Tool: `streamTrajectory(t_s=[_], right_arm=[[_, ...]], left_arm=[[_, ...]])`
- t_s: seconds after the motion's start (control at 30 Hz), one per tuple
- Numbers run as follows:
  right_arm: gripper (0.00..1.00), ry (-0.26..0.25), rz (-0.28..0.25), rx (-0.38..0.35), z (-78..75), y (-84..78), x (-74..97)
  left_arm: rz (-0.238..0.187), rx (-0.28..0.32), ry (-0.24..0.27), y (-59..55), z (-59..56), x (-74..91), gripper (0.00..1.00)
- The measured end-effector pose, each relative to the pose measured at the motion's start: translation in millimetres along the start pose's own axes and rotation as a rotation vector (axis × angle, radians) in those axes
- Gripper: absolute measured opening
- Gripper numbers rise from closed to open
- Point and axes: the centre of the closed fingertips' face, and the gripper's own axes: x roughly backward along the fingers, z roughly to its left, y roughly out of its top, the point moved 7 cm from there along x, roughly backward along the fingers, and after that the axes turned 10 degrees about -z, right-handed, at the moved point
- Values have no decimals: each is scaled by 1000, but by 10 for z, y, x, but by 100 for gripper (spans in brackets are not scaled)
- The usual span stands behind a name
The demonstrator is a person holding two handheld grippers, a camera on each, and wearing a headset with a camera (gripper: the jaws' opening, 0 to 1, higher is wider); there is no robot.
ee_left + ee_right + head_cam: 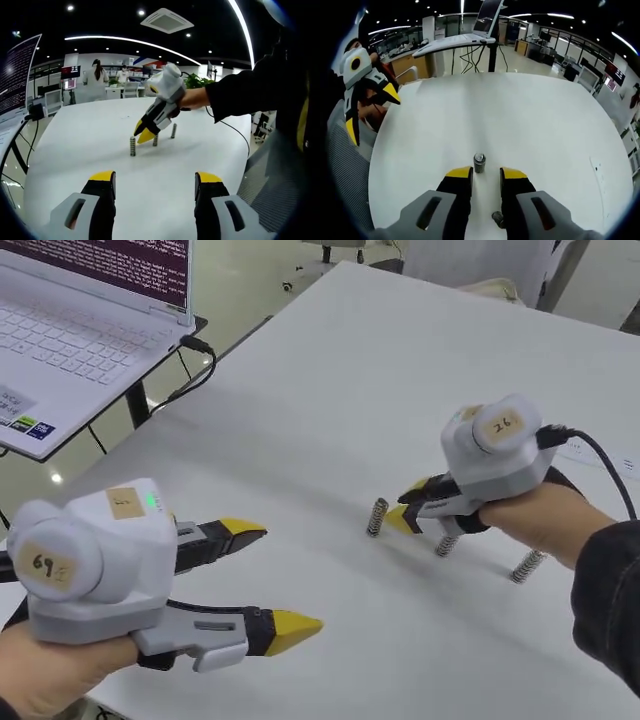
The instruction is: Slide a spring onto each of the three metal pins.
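Observation:
Three coiled metal springs stand upright on the white table (330,390): one on the left (376,517), one in the middle (446,545), one on the right (527,565). Whether a pin is inside each coil I cannot tell. My right gripper (410,504) is low over the table, its yellow-tipped jaws a little apart and empty. The left spring (479,162) stands just ahead of the gap between its tips, and the middle spring (497,217) sits under the jaws. My left gripper (270,577) hovers open at the near left, empty, pointing at the springs (132,146).
An open laptop (70,340) sits on a stand beyond the table's left edge, with a cable (200,350) hanging from it. A black cable (600,465) trails from the right gripper. Bare table stretches behind the springs. Office desks and people stand far off.

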Motion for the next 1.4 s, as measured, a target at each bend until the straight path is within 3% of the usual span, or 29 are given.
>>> streamTrajectory(t_s=[0.33,0.7,1.1,1.4], right_arm=[[33,-27,-31,-12,-25,-22,111],[50,-61,-104,-26,-71,3,223],[81,-91,-166,-25,-74,28,339],[95,-131,-219,-46,-65,18,466]], left_arm=[[3,-5,-8,15,-7,-32,60],[5,-13,-16,63,-13,-65,60],[2,-22,-19,108,-22,-85,61],[-2,-27,-22,157,-24,-124,61]])
